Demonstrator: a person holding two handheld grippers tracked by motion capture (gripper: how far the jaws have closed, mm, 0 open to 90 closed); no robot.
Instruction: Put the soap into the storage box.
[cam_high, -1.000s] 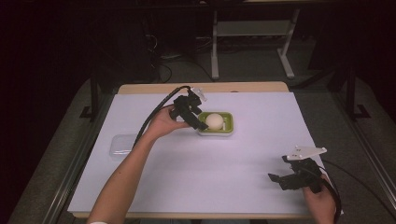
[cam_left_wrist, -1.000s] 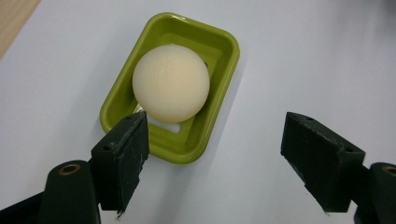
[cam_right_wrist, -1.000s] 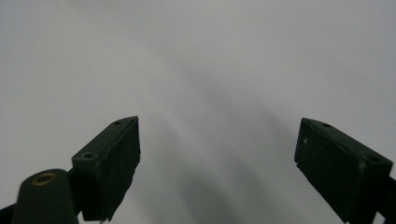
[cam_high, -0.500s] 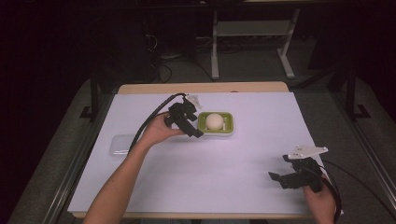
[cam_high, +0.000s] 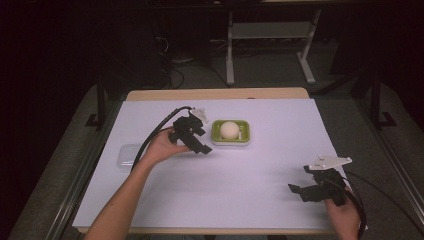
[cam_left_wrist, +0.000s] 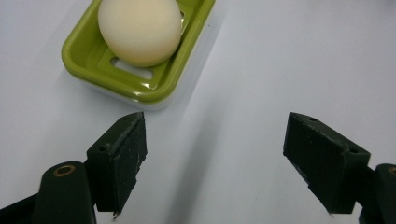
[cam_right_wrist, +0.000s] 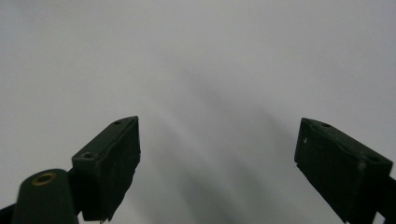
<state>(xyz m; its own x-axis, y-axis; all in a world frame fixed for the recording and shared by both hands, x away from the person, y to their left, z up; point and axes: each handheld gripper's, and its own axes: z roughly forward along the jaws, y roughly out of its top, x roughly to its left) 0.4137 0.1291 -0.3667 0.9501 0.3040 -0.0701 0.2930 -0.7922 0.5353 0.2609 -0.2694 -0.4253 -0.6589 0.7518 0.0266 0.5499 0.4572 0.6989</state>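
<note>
Egg seated in the green tray, both grippers empty

Nearest, the right gripper (cam_high: 306, 190) sits well apart from the green tray (cam_high: 217, 139), jaws spread wide on nothing; the left gripper (cam_high: 197, 141), just beside the tray, gapes empty too; the egg (cam_high: 229, 130) rests inside, so placing looks done

The high view looks forward and down over the whole white-covered counter (cam_high: 260, 180). The left gripper view sits close above it, sharing the shallow green plastic dish (cam_left_wrist: 93, 65) holding a cream ball (cam_left_wrist: 139, 29). The right gripper view faces bare counter closely.
</note>
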